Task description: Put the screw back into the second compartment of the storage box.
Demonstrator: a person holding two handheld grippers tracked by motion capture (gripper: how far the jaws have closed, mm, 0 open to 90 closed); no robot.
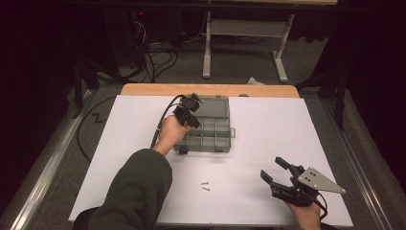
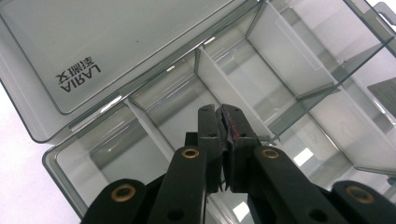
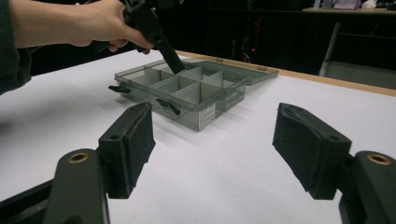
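Smoke-grey translucent plastic forms the compartment box (image 1: 210, 132), a shallow rectangular organiser that sits on the white matte sheet (image 1: 268, 134) covering the desk, towards the far edge and slightly left of the middle. Its flat lid (image 2: 116, 42) is folded back and lies open behind the tray, with printed lettering seen through it in the left gripper view. Thin upright dividers (image 2: 224, 88) split the tray into rectangular cells, and small black latches (image 3: 168, 106) are seen along the front wall in the right gripper view.

The left gripper (image 1: 187, 116), black and angular, is held in the left hand (image 1: 170, 134) over the left part of the box and is tipped down into the tray. Its jaws are pressed together, pad against pad, and whether anything thin is pinched between them cannot be told; the pad faces look rough and worn, with a reddish trace on one edge. A dark green sleeve (image 1: 139, 191) covers the forearm.

The right gripper (image 1: 276, 171) is held low near the desk's near right corner, well apart from the box, with a grey three-cornered metal plate (image 1: 318, 181) on top. Its jaws are spread wide with nothing between them, and their black pads (image 3: 140, 140) show a coarse, foam-like texture.

Two small slender metal screws (image 1: 205, 186) lie on the white sheet near the near edge, between the two hands.
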